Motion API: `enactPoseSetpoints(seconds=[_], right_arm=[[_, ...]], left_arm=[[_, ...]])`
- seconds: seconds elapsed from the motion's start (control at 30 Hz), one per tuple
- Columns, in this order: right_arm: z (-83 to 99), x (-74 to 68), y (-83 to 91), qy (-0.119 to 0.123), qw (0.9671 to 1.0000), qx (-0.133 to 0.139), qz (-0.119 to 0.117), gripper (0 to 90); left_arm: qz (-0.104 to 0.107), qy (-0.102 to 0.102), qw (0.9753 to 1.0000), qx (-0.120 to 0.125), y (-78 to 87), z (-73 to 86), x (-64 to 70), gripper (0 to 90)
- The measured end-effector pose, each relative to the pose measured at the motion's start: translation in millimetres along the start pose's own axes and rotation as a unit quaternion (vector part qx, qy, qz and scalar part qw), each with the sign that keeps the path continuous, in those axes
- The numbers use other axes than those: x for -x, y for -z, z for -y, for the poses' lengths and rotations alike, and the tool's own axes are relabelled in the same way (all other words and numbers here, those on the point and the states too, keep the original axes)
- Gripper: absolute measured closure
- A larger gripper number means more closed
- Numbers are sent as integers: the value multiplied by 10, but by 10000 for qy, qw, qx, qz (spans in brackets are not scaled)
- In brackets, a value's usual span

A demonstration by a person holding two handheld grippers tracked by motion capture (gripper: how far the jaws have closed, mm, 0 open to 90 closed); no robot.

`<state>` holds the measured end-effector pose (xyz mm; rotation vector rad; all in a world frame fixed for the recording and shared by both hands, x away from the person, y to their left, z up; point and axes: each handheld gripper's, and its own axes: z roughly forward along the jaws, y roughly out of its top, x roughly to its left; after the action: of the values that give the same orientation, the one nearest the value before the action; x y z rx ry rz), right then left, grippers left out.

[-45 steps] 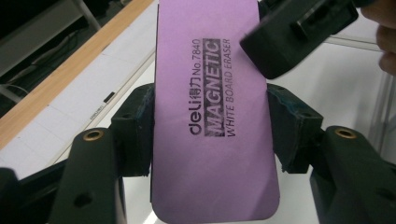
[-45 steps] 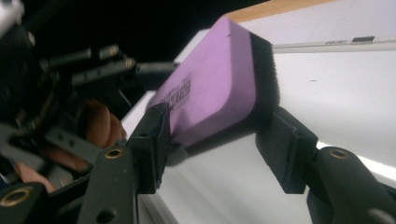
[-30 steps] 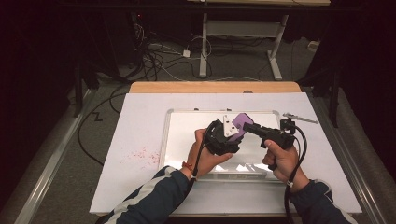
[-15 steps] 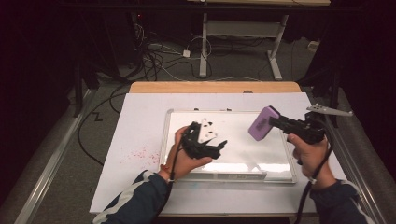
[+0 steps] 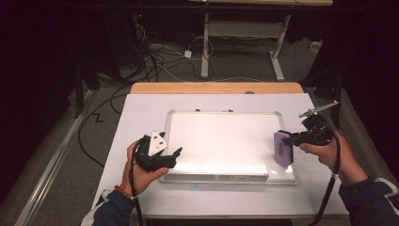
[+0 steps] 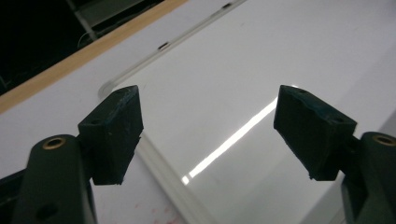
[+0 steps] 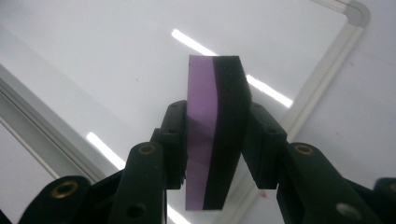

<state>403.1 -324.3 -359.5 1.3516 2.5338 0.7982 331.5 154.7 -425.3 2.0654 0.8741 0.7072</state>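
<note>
The purple eraser [image 7: 215,135] is sitting squeezed between the jaws of the right gripper [image 7: 215,140], standing on edge, purple face to one side and black felt layer to the other, each jaw pressing flat on one face. In the high view the eraser [image 5: 283,148] is poking out ahead of the right gripper [image 5: 295,138], hanging over the right edge of the whiteboard [image 5: 221,136]; whether it is touching the surface I cannot tell. In the right gripper view the board's silver frame corner [image 7: 357,14] is lying beyond and to the right of the jaws, with bright light streaks running across the white surface under the eraser, and a few pink specks are showing on the table cover just outside the frame.

Across the board, the left gripper [image 5: 171,157] is resting in the person's left hand [image 5: 141,172] at the board's left edge, its jaws gaping wide with nothing between them. In its own view the left gripper [image 6: 208,130] is looking across the board's near corner, the frame [image 6: 159,163] passing under the gap between the jaws and a light streak glinting ahead.

The whiteboard is lying flat on a white-covered table [image 5: 141,113], whose wooden far edge [image 5: 216,88] is showing beyond both grippers. The two grippers are sitting well apart, one at each end of the board.
</note>
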Motion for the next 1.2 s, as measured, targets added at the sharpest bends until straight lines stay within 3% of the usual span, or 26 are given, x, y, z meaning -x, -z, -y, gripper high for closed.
enactPoseSetpoints(seconds=[0.1, 0.2, 0.33, 0.53, 0.63, 0.7, 0.73, 0.83, 1.07, 1.2], right_arm=[[-94, -19, -62, 5, 10000, -81, 56, 640], [-193, -48, -176, 44, 9999, -138, 84, 639], [-298, -33, -389, -119, 9998, -112, 127, 637], [-338, 1, -716, -285, 9989, -247, 292, 634], [-298, 5, -722, -414, 9987, -82, 298, 634], [-266, -14, -717, -334, 9987, -19, 377, 604], [-255, -23, -723, -339, 9985, -66, 418, 569], [-190, -39, -758, -274, 9984, -179, 462, 613], [83, -94, -645, -455, 9968, 178, 639, 624], [177, -169, -588, -383, 9975, 184, 558, 569]], left_arm=[[-17, 198, 9996, -192, -17, 119, -71, 229], [40, 429, 9989, -195, -36, 186, -151, 228], [112, 653, 9976, -195, -73, 223, -220, 228], [261, 673, 9971, -236, -153, 219, -219, 228], [360, 591, 9972, -296, -194, 211, -188, 229], [374, 540, 9973, -331, -213, 205, -171, 228], [392, 540, 9972, -329, -218, 202, -168, 229], [419, 540, 9970, -358, -216, 200, -161, 229], [544, 525, 9962, -438, -229, 212, -143, 235], [593, 496, 9958, -486, -239, 212, -127, 237]])
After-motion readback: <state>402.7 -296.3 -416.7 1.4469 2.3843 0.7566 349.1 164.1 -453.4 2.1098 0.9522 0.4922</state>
